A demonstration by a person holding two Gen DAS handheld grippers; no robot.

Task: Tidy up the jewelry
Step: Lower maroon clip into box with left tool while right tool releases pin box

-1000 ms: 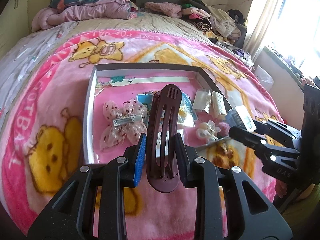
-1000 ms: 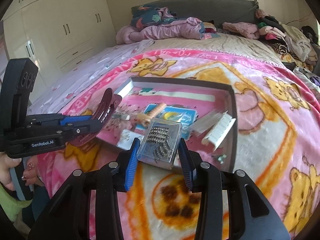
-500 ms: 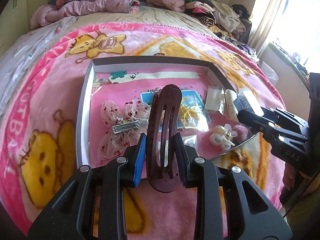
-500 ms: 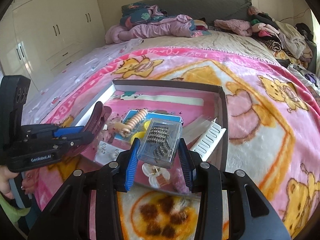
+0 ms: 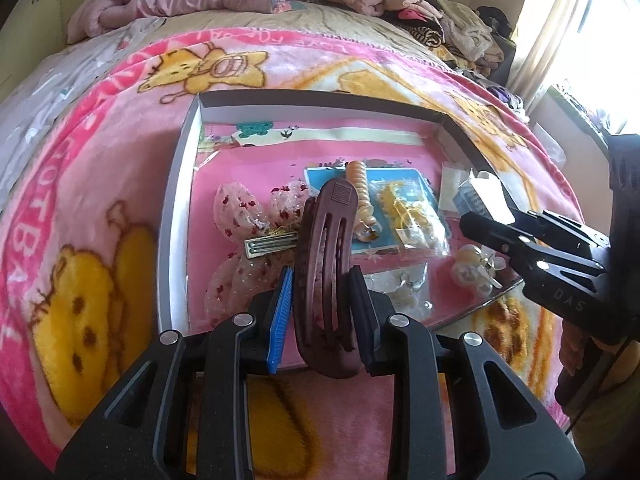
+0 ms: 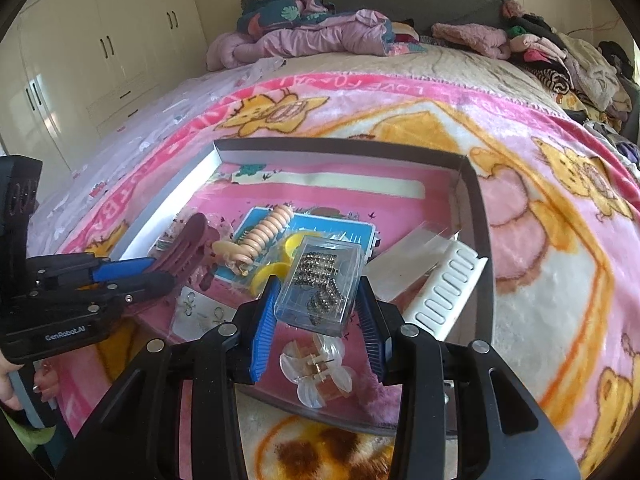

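A shallow grey-walled box (image 5: pixel 175 208) (image 6: pixel 478 216) lies on the pink blanket and holds jewelry and hair pieces. My left gripper (image 5: pixel 322 300) is shut on a dark maroon hair clip (image 5: pixel 326 264), held over the box's near edge; the clip also shows in the right wrist view (image 6: pixel 188 240). My right gripper (image 6: pixel 318 300) is shut on a small clear plastic case of rhinestone pieces (image 6: pixel 320 284), held over the box's near right part. Below it lies a clear claw clip (image 6: pixel 316 368). A pink bow clip (image 5: pixel 256 224) lies at the box's left.
Inside the box are a blue card (image 6: pixel 320 228) with a beige spiral clip (image 6: pixel 264 236), yellow items (image 5: pixel 408 216), and a white comb clip (image 6: pixel 444 292). Piled clothes (image 6: pixel 312 32) lie at the head of the bed. Cupboards (image 6: pixel 100 52) stand left, a window (image 5: pixel 592 32) right.
Both grippers have moved forward over the box with their loads still held. The box now sits closer and larger in both views.
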